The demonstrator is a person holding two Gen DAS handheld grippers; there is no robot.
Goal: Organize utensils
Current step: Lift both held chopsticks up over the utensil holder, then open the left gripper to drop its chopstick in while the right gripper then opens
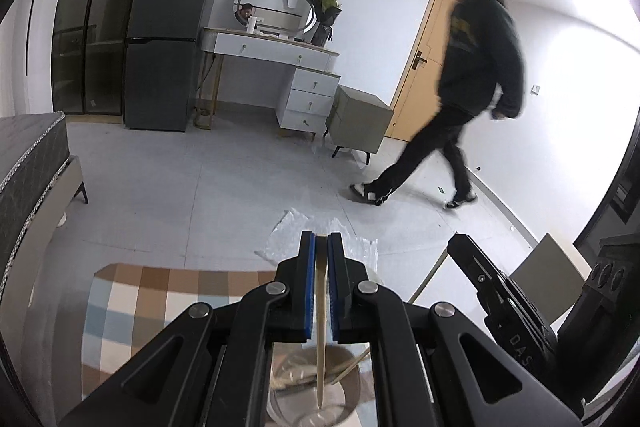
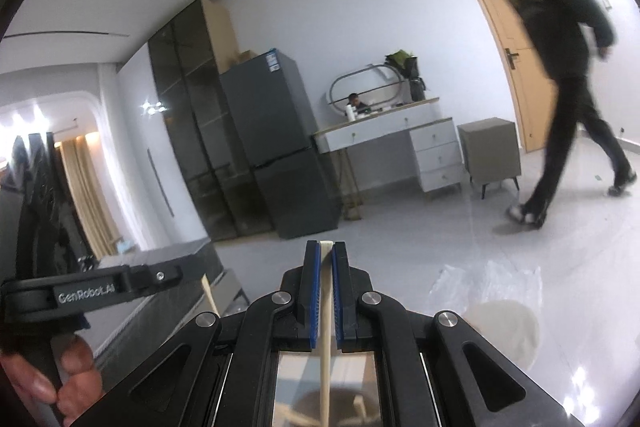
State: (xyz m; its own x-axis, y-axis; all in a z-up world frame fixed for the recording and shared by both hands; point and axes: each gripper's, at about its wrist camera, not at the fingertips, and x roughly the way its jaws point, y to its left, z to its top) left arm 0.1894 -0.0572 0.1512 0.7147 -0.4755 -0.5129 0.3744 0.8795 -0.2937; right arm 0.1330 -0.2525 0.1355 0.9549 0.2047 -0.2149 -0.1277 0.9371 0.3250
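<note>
The left gripper (image 1: 321, 247) is clamped narrow on a pale wooden chopstick (image 1: 321, 327); the stick runs lengthwise between the blue pads (image 1: 307, 287), its long axis in line with the fingers, and its thin tip hangs down past the rear of the pads over a clear glass container (image 1: 308, 383) that sits directly below; other pale sticks (image 1: 352, 363) already lean inside that container against its right wall. The right gripper (image 2: 326, 251) is likewise closed narrow on a second chopstick (image 2: 326, 327); that stick also lies along the finger axis, blunt end flush at the fingertips, shaft dropping toward a round opening underneath, though blur and the gripper body hide whether this is the same container. In the left view the right gripper's body (image 1: 500, 299) stands just to the right and close by, so both held sticks are near the one drop point; the left looks the better centred over the mouth. My reading is that the coming move is a straight release or short lowering, tip first, and what matters is keeping each stick's axis near vertical above the rim; a tilt would let it catch the sticks already leaning there. A checked cloth (image 1: 160, 291) covers the counter.
</note>
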